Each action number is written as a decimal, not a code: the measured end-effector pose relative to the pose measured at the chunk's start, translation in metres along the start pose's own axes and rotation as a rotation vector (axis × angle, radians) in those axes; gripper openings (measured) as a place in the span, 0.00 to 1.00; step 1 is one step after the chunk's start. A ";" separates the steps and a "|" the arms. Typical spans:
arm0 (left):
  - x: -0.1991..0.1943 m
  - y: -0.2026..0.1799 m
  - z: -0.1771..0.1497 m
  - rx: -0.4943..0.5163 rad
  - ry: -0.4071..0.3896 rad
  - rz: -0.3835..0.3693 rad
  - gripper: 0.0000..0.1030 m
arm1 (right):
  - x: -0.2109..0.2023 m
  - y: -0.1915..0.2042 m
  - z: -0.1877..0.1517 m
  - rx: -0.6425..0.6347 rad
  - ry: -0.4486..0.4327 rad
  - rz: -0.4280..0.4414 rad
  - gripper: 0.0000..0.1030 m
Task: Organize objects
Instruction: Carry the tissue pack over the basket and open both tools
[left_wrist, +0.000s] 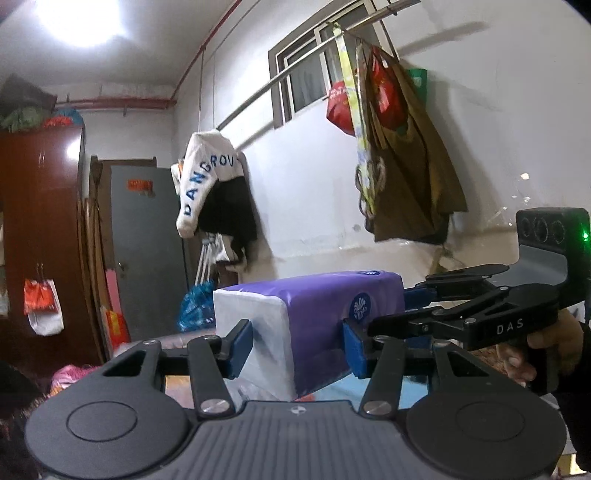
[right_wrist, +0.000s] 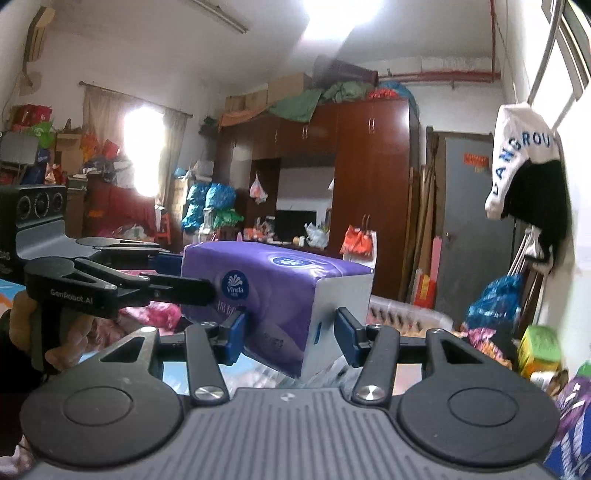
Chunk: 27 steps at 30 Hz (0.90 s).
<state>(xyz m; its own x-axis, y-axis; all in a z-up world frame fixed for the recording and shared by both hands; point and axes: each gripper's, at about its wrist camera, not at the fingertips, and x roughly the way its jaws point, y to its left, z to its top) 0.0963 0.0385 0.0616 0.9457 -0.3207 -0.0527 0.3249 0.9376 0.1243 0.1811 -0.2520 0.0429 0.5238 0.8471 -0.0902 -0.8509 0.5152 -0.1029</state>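
A purple-and-white tissue pack (left_wrist: 314, 295) (right_wrist: 280, 288) hangs in the air, lifted well above the clutter below. My left gripper (left_wrist: 297, 347) is shut on it, with one blue pad on the white end and the other on the purple side. From the other side my right gripper (right_wrist: 291, 339) is also shut on the pack, its blue pads pressing the sides near the white end. Each gripper shows in the other's view: the right gripper (left_wrist: 391, 310) comes in from the right, the left gripper (right_wrist: 188, 277) from the left. A hand (left_wrist: 546, 343) grips the right handle.
A white wall with a rail of hanging bags (left_wrist: 399, 147) and a white garment (left_wrist: 207, 177) stands ahead of the left gripper. A brown wardrobe (right_wrist: 369, 177), a grey door (right_wrist: 469, 221), a clear plastic bin (right_wrist: 406, 314) and a green box (right_wrist: 539, 347) crowd the room.
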 end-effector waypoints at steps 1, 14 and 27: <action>0.005 0.004 0.007 0.007 -0.011 0.005 0.54 | 0.003 -0.002 0.003 -0.004 -0.005 -0.003 0.53; 0.092 0.061 0.026 -0.017 0.087 0.072 0.54 | 0.087 -0.046 0.002 0.007 0.087 -0.031 0.53; 0.140 0.082 -0.002 -0.041 0.227 0.142 0.54 | 0.121 -0.057 -0.022 0.041 0.201 -0.073 0.53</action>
<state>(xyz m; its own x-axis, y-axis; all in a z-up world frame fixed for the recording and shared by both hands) 0.2555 0.0702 0.0627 0.9540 -0.1510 -0.2590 0.1836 0.9772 0.1067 0.2940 -0.1821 0.0157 0.5784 0.7661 -0.2803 -0.8090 0.5828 -0.0764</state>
